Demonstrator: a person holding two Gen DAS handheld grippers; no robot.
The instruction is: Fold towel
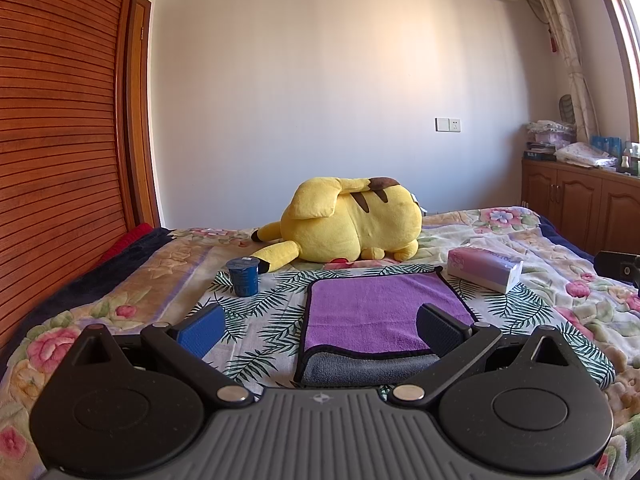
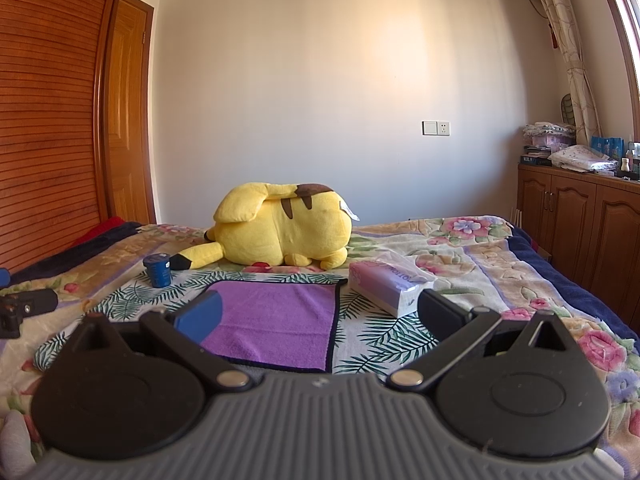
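The towel (image 1: 380, 312) lies folded on the leaf-print cloth (image 1: 256, 308) spread over the bed (image 1: 560, 300), purple side up with a dark trim, and its grey underside shows as a thicker fold along the near edge. In the left wrist view it sits just ahead of the left tongs (image 1: 320, 330), a little toward 1 o'clock, with the black finger overlapping its near right corner in the picture; whether that finger touches it cannot be told. The left tongs are spread wide, blue pad on one finger and black pad on the other, with nothing between them.

In the right wrist view the towel (image 2: 280, 320) lies ahead toward 11 o'clock of the right tongs (image 2: 318, 316), which are likewise spread wide and pinch nothing. The blue-padded finger overlaps the towel's left edge in the picture.

A small blue cup (image 1: 243, 277) with a foil lid stands upright on the leaf-print cloth at about 10 o'clock from the towel, apart from it. A pink and purple tissue pack (image 1: 484, 269) lies at about 2 o'clock from the towel, near its far right corner. Behind the towel at 12 o'clock a yellow Pikachu plush (image 1: 348, 220) lies on the floral bedspread, its black-tipped ear reaching toward the cup. Wooden cabinets (image 2: 580, 216) line the wall at 3 o'clock.
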